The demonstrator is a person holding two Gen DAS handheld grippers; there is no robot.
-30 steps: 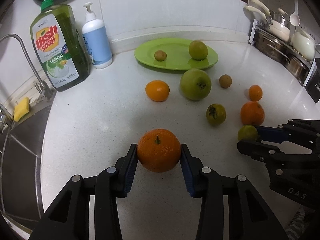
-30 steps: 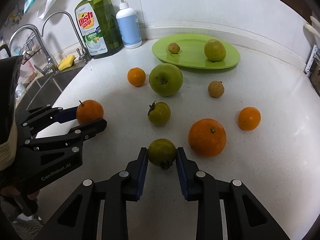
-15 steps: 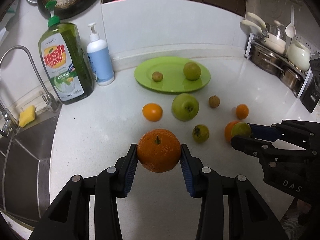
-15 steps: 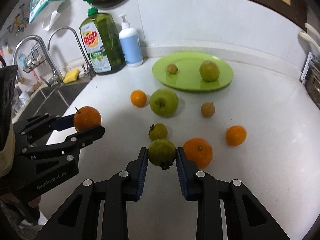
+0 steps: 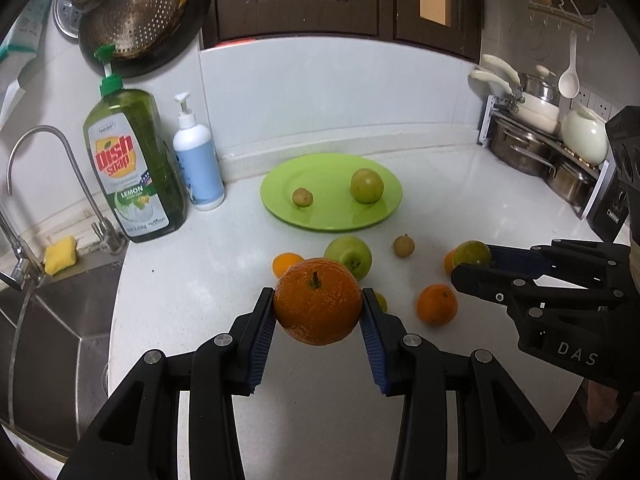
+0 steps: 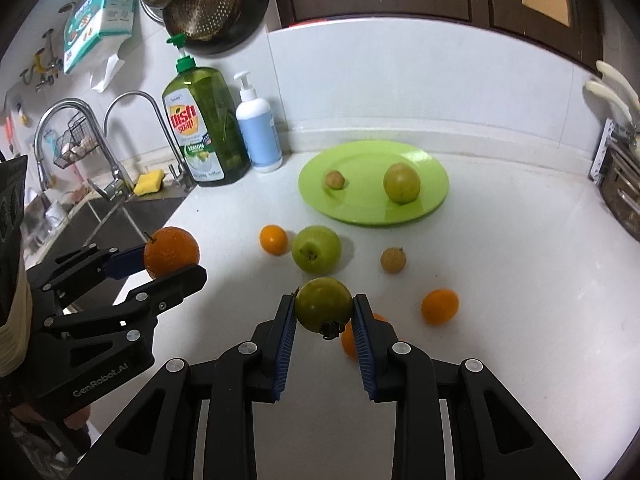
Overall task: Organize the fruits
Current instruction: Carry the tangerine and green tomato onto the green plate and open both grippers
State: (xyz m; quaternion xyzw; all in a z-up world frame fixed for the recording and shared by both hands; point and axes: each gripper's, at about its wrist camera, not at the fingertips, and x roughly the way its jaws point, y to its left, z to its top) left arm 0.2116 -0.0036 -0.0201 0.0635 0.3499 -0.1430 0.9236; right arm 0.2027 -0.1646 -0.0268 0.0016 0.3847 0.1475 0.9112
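The left gripper [image 5: 318, 308], at lower centre of its own view, pinches a large orange [image 5: 318, 306] between its blue pads, clear of the white counter [image 5: 192, 280]. The right gripper [image 6: 324, 312], likewise at lower centre of its view, is clamped on a dull green fruit [image 6: 324, 304] with its dried calyx pointing down, also held off the counter. The sole container in use is a green plate [image 6: 360, 208] in the upper middle of the frame, near the back wall; it holds two items, well apart: a small brownish fruit [image 6: 334, 179] on its left part and a larger yellow-green round fruit [image 6: 401, 182] on its right. Loose on the counter in front of the plate lie a green apple [image 6: 316, 249], a small orange [image 6: 273, 239] just left of it, a small tan fruit [image 6: 393, 259] to its right, and another orange [image 6: 439, 306] further right. A dish soap bottle [image 6: 204, 124] and a white pump bottle [image 6: 258, 136] stand left of the plate, beside the sink [image 5: 40, 340].
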